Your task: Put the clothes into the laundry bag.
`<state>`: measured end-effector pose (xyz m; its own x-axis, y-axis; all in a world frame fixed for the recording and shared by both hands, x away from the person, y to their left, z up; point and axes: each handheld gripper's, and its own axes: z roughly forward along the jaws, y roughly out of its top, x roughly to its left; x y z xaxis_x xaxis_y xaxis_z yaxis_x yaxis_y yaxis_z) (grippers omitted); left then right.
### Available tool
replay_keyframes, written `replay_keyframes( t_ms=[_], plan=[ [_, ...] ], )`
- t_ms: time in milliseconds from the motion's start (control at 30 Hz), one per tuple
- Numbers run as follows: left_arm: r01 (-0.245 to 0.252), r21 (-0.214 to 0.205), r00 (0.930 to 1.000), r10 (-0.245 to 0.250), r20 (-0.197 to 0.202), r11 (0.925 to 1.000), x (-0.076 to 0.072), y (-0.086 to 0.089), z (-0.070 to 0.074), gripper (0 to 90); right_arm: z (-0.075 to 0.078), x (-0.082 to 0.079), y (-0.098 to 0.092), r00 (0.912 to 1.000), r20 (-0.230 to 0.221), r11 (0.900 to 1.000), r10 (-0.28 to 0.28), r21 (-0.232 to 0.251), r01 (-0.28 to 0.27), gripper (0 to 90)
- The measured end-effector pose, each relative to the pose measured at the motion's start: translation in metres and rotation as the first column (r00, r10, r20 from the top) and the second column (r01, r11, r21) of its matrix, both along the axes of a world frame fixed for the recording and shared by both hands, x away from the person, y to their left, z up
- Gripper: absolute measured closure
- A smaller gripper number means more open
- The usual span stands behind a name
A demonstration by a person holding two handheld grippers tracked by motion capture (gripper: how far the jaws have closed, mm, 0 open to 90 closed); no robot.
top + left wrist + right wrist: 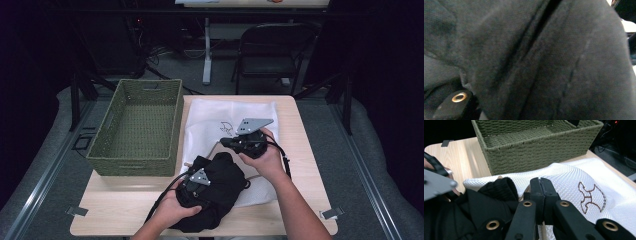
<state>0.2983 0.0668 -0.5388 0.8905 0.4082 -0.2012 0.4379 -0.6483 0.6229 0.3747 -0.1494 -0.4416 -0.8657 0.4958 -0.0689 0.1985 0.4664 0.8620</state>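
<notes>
At the near edge of the pale wooden worktop (115,210), the left gripper (196,186) presses into a crumpled black fabric garment (220,192); cloth hides its jaws, so their state cannot be told. The garment lies partly on a white mesh laundry bag with an embroidered emblem (225,117), spread across the middle and right of the worktop. Just beyond the garment, the right gripper (540,185) shows its jaws closed, pads together at the bag's edge; whether mesh is pinched between them cannot be told. Farther left stands a rectangular olive-green woven basket (137,125).
</notes>
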Motion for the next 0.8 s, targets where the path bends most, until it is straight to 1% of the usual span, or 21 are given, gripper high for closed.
replay_keyframes(
  t_ms=[33, 67, 100, 133, 200, 233, 267, 300, 333, 400, 467, 567, 600, 633, 667, 700, 767, 800],
  plan=[
    [-0.002, 0.001, 1.0000, 0.002, 0.000, 1.0000, 0.000, -0.001, -0.001, 66.1, 0.000, 0.000, 0.000, 1.0000, 0.000, 1.0000, 0.000, 0.000, 0.000, 89.6],
    [0.006, -0.007, 1.0000, -0.006, -0.008, 1.0000, 0.000, -0.001, -0.002, 66.1, 0.002, -0.001, 0.000, 1.0000, 0.004, 1.0000, 0.001, 0.006, -0.001, 89.5],
    [0.001, 0.005, 1.0000, -0.001, -0.006, 1.0000, 0.001, -0.002, -0.002, 66.0, 0.004, -0.002, 0.000, 1.0000, 0.006, 0.9998, 0.004, 0.017, -0.004, 89.6],
    [-0.001, 0.005, 0.9999, 0.001, -0.010, 1.0000, 0.001, -0.002, -0.003, 66.0, 0.005, -0.003, 0.000, 1.0000, 0.007, 0.9998, 0.006, 0.019, -0.006, 89.6],
    [-0.007, 0.000, 0.9998, 0.007, -0.018, 1.0000, 0.003, -0.002, -0.004, 66.0, 0.004, -0.002, 0.000, 1.0000, 0.005, 0.9999, 0.006, 0.012, -0.006, 89.6],
    [-0.005, -0.017, 0.9996, 0.005, -0.027, 0.9998, 0.004, -0.001, -0.004, 66.0, 0.003, -0.002, -0.001, 1.0000, 0.000, 0.9999, 0.006, 0.014, -0.006, 89.6],
    [-0.005, -0.017, 0.9996, 0.005, -0.027, 0.9998, 0.004, -0.001, -0.004, 66.0, 0.003, -0.002, -0.001, 1.0000, 0.000, 0.9999, 0.006, 0.014, -0.006, 89.6],
    [-0.018, -0.006, 0.9995, 0.017, -0.026, 0.9998, 0.004, -0.002, -0.003, 66.0, 0.002, -0.001, -0.001, 1.0000, -0.004, 0.9999, 0.008, 0.015, -0.008, 89.5],
    [-0.021, -0.010, 0.9994, 0.020, -0.029, 0.9997, 0.005, -0.002, -0.003, 66.0, 0.002, -0.001, -0.002, 0.9999, -0.013, 0.9998, 0.010, 0.015, -0.010, 89.5],
    [-0.032, -0.015, 0.9989, 0.032, -0.036, 0.9994, 0.007, -0.002, 0.000, 66.1, 0.002, -0.001, -0.001, 0.9998, -0.016, 0.9998, 0.013, 0.014, -0.013, 89.5],
    [-0.032, -0.019, 0.9987, 0.032, -0.041, 0.9993, 0.008, -0.003, 0.001, 66.1, 0.002, -0.002, 0.001, 0.9997, -0.017, 0.9998, 0.017, 0.013, -0.017, 89.5],
    [-0.035, -0.015, 0.9986, 0.035, -0.039, 0.9993, 0.008, -0.004, 0.001, 66.1, 0.001, -0.003, 0.002, 0.9997, -0.014, 0.9997, 0.021, 0.007, -0.021, 89.5],
    [-0.039, -0.023, 0.9984, 0.038, -0.043, 0.9990, 0.009, -0.003, 0.001, 66.1, 0.001, -0.003, 0.002, 0.9997, -0.014, 0.9998, 0.021, 0.006, -0.021, 89.5],
    [-0.042, -0.022, 0.9983, 0.042, -0.042, 0.9989, 0.010, -0.003, 0.002, 66.1, 0.001, -0.003, 0.002, 0.9996, -0.018, 0.9998, 0.021, 0.008, -0.021, 89.5],
    [-0.057, -0.036, 0.9975, 0.055, -0.044, 0.9978, 0.012, -0.002, 0.005, 66.0, 0.001, -0.002, 0.001, 0.9996, -0.019, 0.9997, 0.022, 0.012, -0.022, 89.5],
    [-0.057, -0.036, 0.9975, 0.055, -0.044, 0.9978, 0.012, -0.002, 0.005, 66.1, 0.001, -0.002, 0.001, 0.9996, -0.019, 0.9997, 0.022, 0.012, -0.022, 89.5],
    [-0.073, -0.047, 0.9955, 0.069, -0.064, 0.9963, 0.019, 0.000, 0.009, 66.0, 0.000, -0.003, 0.001, 0.9995, -0.022, 0.9997, 0.022, 0.013, -0.022, 89.5],
    [-0.072, -0.061, 0.9949, 0.067, -0.076, 0.9956, 0.021, 0.001, 0.009, 66.0, 0.000, -0.004, 0.001, 0.9995, -0.021, 0.9997, 0.022, 0.010, -0.022, 89.6]
  ],
)
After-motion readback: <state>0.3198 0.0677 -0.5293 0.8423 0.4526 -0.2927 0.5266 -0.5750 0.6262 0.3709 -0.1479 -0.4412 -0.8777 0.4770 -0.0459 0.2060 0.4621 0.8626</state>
